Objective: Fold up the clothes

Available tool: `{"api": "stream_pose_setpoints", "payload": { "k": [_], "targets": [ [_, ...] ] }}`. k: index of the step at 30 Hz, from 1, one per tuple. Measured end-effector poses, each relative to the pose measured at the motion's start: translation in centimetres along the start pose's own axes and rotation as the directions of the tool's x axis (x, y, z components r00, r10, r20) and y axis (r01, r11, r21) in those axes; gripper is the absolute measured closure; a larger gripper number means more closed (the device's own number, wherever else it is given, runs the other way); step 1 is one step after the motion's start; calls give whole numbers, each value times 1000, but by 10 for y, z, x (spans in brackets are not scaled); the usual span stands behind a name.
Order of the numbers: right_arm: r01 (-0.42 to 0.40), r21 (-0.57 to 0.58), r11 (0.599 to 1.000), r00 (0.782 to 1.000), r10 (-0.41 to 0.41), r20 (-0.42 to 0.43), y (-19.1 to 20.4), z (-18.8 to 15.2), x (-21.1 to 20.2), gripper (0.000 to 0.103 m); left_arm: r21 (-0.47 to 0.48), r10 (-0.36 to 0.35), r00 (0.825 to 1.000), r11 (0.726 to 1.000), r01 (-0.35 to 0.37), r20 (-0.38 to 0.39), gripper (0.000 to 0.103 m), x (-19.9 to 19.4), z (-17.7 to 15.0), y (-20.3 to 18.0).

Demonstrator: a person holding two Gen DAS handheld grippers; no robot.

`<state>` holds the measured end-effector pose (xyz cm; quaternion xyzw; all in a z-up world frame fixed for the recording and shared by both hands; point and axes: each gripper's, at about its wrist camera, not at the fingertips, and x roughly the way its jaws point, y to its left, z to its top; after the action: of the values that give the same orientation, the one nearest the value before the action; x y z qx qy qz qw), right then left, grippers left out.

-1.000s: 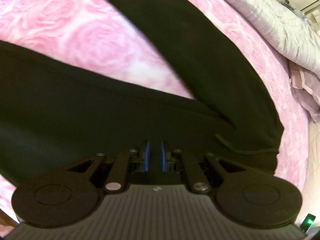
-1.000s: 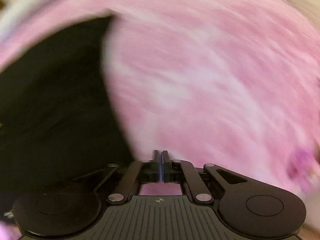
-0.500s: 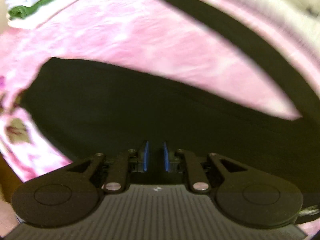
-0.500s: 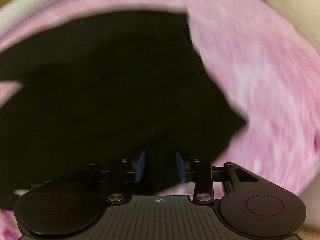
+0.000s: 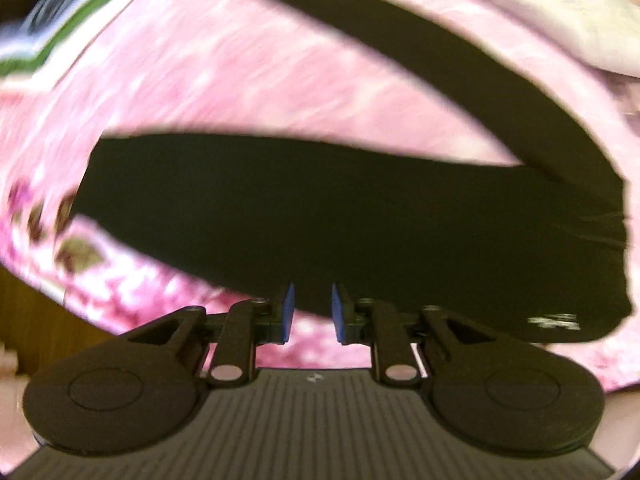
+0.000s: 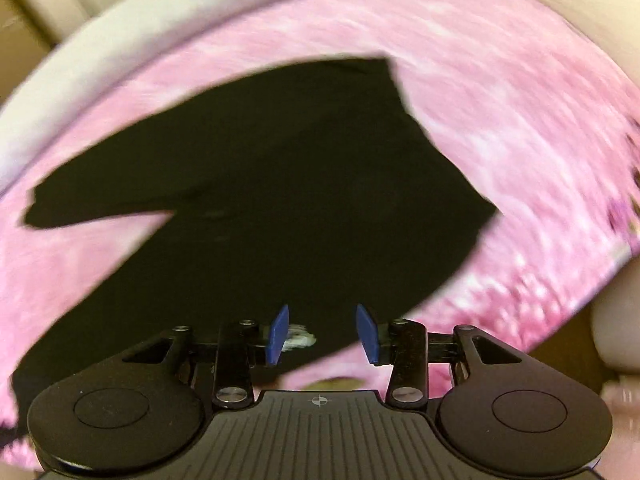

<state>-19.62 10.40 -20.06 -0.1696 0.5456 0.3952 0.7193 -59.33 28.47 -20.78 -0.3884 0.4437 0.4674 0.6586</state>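
Here one black garment (image 5: 360, 216) lies on the pink bedspread (image 5: 248, 92); both grippers, left (image 5: 311, 312) and right (image 6: 322, 334), gape empty.

Both wrist cams sit just behind their own blue pads, looking fwd and down at the bed from close up. Left cam faces the black garment (image 5: 360, 216) w/ a folded stack (image 5: 60, 28) far left. Right cam shares the garment (image 6: 280, 200) and pink bedspread (image 6: 500, 120).
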Motion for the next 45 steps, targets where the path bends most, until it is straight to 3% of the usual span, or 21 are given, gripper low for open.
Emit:
{"api": "stream_pose_setpoints", "payload": {
  "k": [2, 8, 17, 25, 35, 45],
  "targets": [
    [-31, -76, 997, 999, 31, 7, 14, 4, -20, 61, 39, 1, 1000, 999, -2, 29, 79, -19, 4, -19],
    [-5, -271, 962, 1000, 5, 1, 31, -18, -65, 61, 88, 56, 993, 994, -65, 102, 77, -68, -14, -64],
    [-76, -374, 924, 997, 76, -15, -33, -43, -107, 61, 53, 100, 977, 992, -112, 186, 76, -134, -96, -140],
    [-128, -443, 887, 988, 154, 24, -99, -50, -173, 61, 10, 86, 962, 996, -92, 257, 73, -188, -174, -214],
    [-151, -457, 877, 985, 170, 0, -123, -63, -193, 61, -35, 150, 939, 989, -147, 308, 70, -228, -227, -237],
    [-176, -472, 864, 982, 185, -28, -136, -81, -205, 61, -42, 166, 938, 986, -161, 305, 69, -236, -255, -247]
  ]
}}
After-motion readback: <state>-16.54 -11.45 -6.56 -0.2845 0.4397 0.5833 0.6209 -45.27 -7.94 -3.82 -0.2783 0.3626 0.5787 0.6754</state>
